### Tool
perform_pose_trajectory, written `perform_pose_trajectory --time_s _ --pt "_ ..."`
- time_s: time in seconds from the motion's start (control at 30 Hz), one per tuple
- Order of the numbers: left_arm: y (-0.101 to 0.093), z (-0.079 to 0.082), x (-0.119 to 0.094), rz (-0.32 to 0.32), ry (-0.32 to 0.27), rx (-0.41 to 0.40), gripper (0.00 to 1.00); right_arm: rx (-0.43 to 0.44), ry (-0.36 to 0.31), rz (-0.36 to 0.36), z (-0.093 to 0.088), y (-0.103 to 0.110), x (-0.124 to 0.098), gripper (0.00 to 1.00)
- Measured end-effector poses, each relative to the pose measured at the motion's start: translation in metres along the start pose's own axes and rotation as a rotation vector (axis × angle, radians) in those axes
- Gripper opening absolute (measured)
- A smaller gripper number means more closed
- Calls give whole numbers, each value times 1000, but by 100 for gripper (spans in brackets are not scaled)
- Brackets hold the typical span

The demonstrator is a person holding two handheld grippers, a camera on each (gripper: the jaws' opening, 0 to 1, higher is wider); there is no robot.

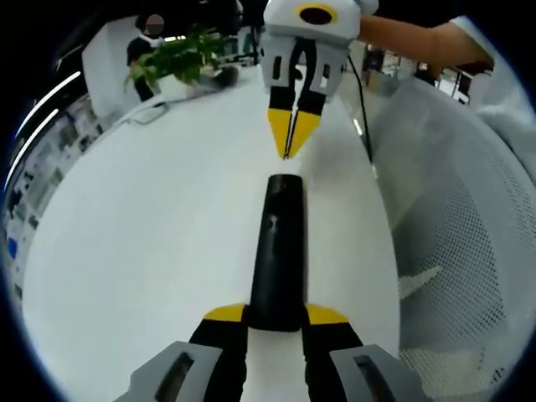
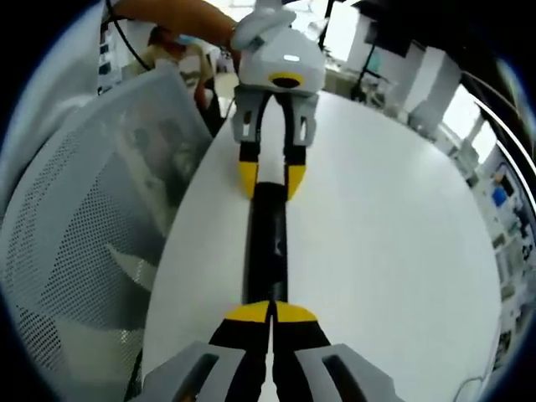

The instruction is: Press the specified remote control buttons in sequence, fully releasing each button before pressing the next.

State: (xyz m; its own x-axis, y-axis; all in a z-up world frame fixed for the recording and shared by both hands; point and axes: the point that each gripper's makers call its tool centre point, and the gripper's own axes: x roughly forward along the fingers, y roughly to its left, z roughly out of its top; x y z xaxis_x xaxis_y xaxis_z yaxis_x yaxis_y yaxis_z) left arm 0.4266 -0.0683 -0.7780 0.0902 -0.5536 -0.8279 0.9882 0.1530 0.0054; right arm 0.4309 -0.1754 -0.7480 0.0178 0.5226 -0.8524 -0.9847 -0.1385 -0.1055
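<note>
1. A black remote control [image 1: 276, 260] is seen lying lengthwise on a white table [image 1: 134, 251], grasped at one end by the left gripper [image 1: 276, 316].
2. The right gripper [image 2: 270, 311], jaws clenched together, is poised at the other end.
3. Each button is best pressed straight down, then fully released.

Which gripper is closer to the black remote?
Left. The left gripper has its fingers clamped on the remote; the right gripper, fingers together, hovers off its far end.
</note>
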Motion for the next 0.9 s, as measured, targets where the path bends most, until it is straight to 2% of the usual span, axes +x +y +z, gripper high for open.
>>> perform_pose_trajectory --time_s 0.5,0.9 --pt "0 -1 1 -4 0 5 23 24 78 36 -7 3 9 0" --pt "-1 -1 1 -5 -3 7 23 37 101 52 -9 3 14 0"
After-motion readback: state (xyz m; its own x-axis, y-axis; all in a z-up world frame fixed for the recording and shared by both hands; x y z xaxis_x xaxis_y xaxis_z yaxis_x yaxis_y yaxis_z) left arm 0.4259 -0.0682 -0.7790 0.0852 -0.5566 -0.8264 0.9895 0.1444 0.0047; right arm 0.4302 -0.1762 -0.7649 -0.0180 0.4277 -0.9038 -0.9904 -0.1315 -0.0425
